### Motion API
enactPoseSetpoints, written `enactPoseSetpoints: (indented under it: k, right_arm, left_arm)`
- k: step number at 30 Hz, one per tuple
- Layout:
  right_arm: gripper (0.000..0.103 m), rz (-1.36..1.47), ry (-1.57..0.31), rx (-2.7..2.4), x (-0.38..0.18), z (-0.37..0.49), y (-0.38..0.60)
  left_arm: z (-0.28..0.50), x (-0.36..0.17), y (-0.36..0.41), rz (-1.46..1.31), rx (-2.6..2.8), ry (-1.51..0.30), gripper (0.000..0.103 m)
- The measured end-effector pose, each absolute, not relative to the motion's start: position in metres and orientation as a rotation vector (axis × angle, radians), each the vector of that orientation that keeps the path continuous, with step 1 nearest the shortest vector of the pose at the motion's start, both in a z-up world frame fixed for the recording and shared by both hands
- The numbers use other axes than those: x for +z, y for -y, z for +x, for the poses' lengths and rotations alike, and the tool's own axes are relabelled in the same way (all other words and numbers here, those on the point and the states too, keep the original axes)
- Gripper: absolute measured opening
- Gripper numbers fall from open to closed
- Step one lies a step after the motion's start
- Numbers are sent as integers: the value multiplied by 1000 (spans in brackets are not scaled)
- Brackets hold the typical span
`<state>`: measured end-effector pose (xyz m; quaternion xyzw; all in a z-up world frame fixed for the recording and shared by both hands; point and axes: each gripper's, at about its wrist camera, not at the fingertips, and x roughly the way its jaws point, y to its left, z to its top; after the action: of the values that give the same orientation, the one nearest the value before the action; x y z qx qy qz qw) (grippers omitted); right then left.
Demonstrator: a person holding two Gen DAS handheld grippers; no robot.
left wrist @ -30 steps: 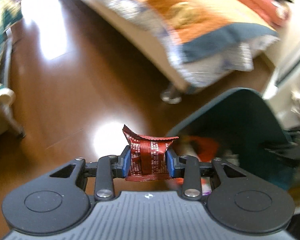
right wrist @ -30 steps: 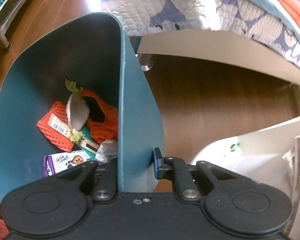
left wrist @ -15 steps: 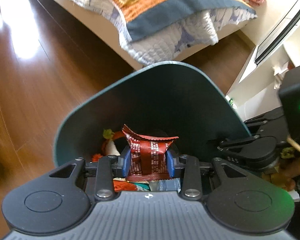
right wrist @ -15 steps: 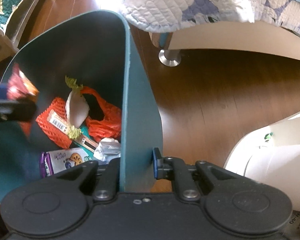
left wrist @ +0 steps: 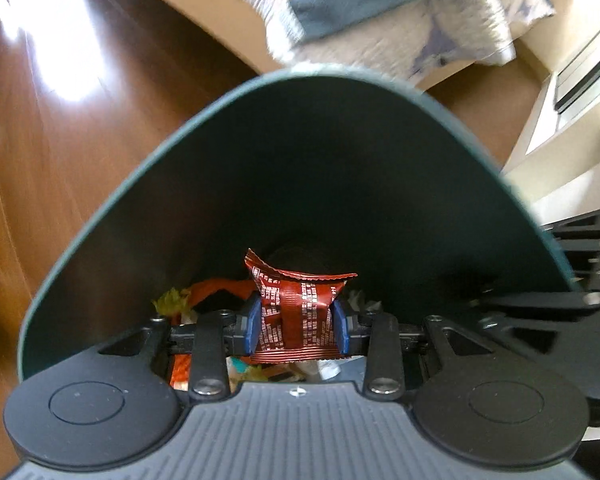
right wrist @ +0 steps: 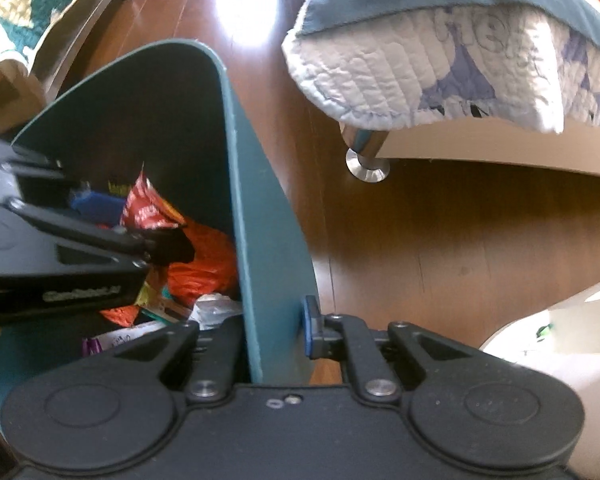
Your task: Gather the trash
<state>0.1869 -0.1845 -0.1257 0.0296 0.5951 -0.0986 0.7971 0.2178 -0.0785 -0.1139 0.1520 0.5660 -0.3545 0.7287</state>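
Observation:
A teal trash bin [left wrist: 300, 160] stands on the wooden floor. My left gripper [left wrist: 298, 330] is shut on a crumpled red wrapper [left wrist: 298, 312] and points steeply down into the bin's mouth. In the right wrist view the same red wrapper [right wrist: 148, 208] hangs inside the bin above the rubbish. My right gripper [right wrist: 274, 332] straddles the bin wall [right wrist: 268, 264], one finger inside and one outside, its jaws closing on the wall with the blue pad [right wrist: 310, 332] against it. An orange net bag [right wrist: 204, 264] and a purple packet [right wrist: 112, 338] lie at the bottom.
A bed with a hanging quilt [right wrist: 440, 60] stands just beyond the bin, its metal leg [right wrist: 366, 156] on the brown wooden floor [right wrist: 460, 240]. White furniture [left wrist: 572, 140] is at the right. A patterned cloth on a low frame [right wrist: 28, 12] sits far left.
My left gripper carried the red wrapper from over the floor beside the bin to inside its mouth, sinking lower. The right gripper stayed clamped on the bin wall.

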Motion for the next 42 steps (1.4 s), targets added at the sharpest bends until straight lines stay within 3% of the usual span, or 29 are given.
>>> enactPoseSetpoints:
  k: [6, 9, 11, 13, 14, 19, 31, 42]
  right_arm:
    - [10, 66, -1305, -199, -135, 182, 191]
    - [22, 14, -1308, -204, -134, 178, 187]
    - [34, -28, -1303, -230, -132, 174, 185]
    - [38, 4, -1298, -246, -130, 170, 191]
    - [39, 13, -1300, -256, -129, 168, 193]
    - [40, -1, -1303, -279, -121, 157, 196]
    - [55, 48, -1151, -288, -54, 120, 178]
    - [75, 282, -924, -306, -4, 68, 144]
  left_arm:
    - [215, -132, 84, 349, -779, -1306, 36]
    - [209, -131, 86, 363, -798, -1294, 36]
    - [207, -128, 88, 365, -812, -1284, 47]
    - [203, -125, 88, 353, -828, -1269, 61]
    - [201, -123, 88, 347, -837, -1261, 64]
    - [182, -104, 90, 370, -893, -1202, 64]
    - [166, -42, 47, 336, -913, -1077, 64]
    - [137, 3, 7, 313, -916, -950, 64]
